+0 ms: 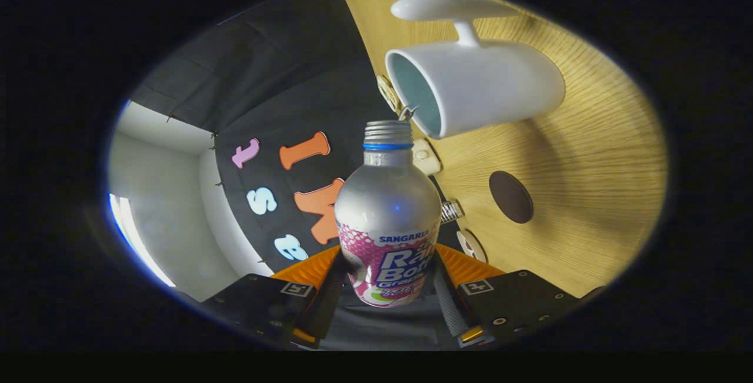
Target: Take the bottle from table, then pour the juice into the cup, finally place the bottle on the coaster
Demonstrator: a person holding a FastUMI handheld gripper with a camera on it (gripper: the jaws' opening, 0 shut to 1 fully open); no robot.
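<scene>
A light wood-grain desk (588, 195) fills the right half of the frame, lit warmly, its grain running in fine curved lines. Black cloth (282, 77) covers the booth's wall across the upper middle. At lower left stands a pale grey room wall (165, 206), with a bright strip (132, 236), perhaps a window, along its edge.

The bottle (387, 212) label reads "SANGARIA"; the larger words below are partly hidden.
</scene>
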